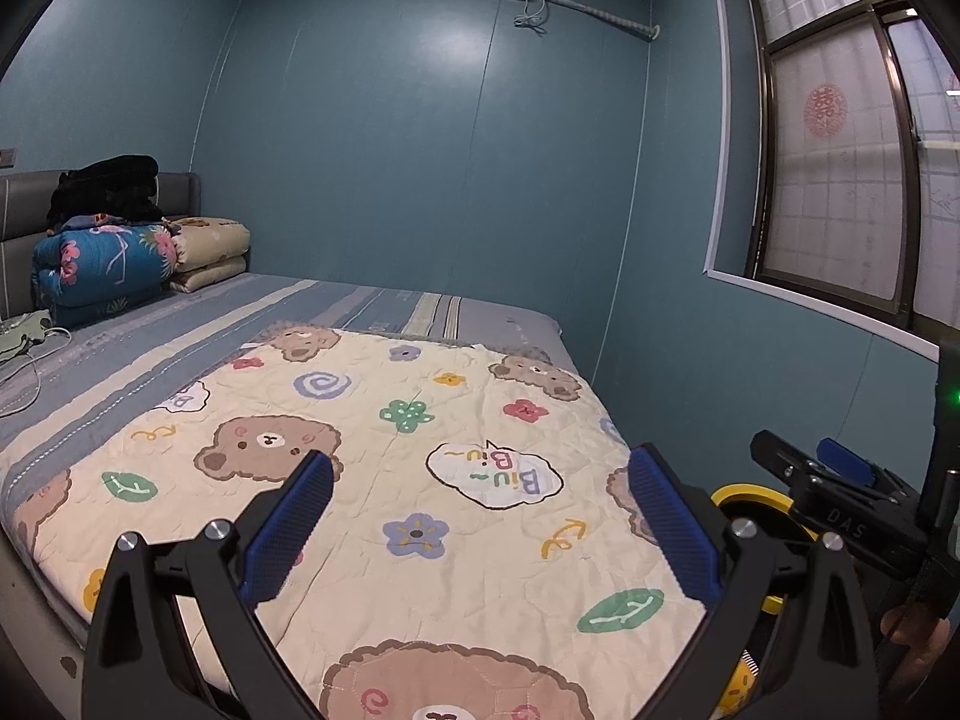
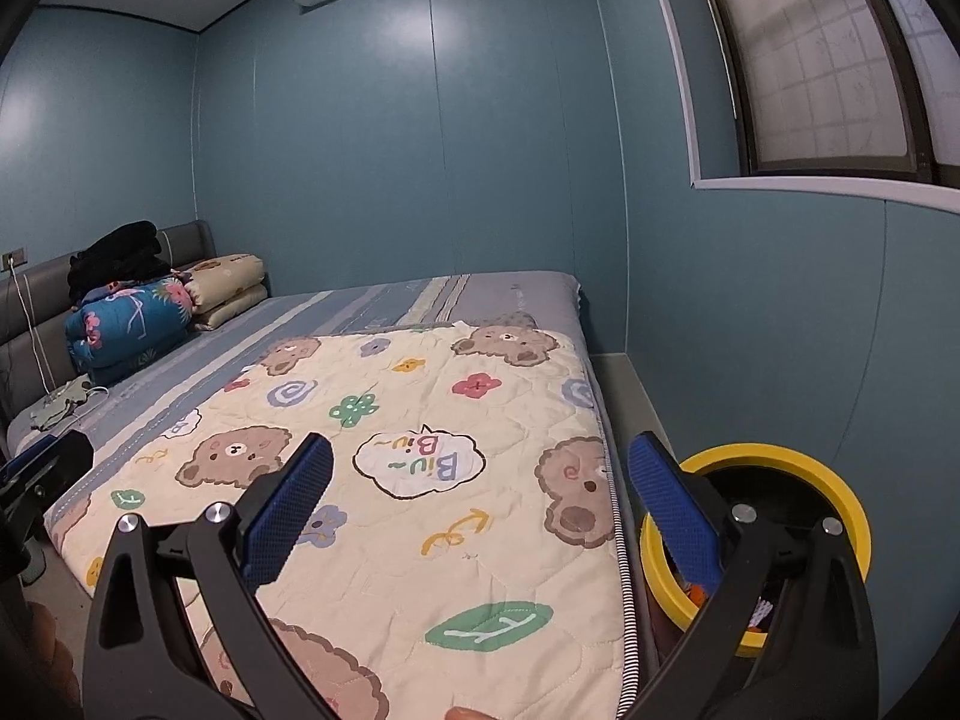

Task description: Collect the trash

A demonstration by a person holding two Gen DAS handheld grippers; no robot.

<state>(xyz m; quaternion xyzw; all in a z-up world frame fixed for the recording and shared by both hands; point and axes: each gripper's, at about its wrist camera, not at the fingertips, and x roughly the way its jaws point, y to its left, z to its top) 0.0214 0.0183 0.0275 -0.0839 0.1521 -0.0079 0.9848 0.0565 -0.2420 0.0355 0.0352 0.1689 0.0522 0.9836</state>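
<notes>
A yellow-rimmed round bin (image 2: pixel 774 456) stands on the floor at the bed's right side, between the mattress and the wall. Small orange and white scraps (image 2: pixel 696 594) show inside it. My right gripper (image 2: pixel 480 504) is open, with its right blue pad over the bin's left rim and nothing between the fingers. My left gripper (image 1: pixel 480 510) is also open and empty, held over the cream bear-print quilt (image 1: pixel 420 468). In the left wrist view the bin (image 1: pixel 750 495) peeks out behind the right finger. No loose trash shows on the quilt.
Folded quilts (image 1: pixel 108 264) and black clothing (image 1: pixel 108 186) are stacked by the grey headboard. A green cloth with a white cable (image 1: pixel 24 330) lies at the bed's left edge. A blue wall and a window (image 1: pixel 840 180) close the right side, leaving a narrow floor strip.
</notes>
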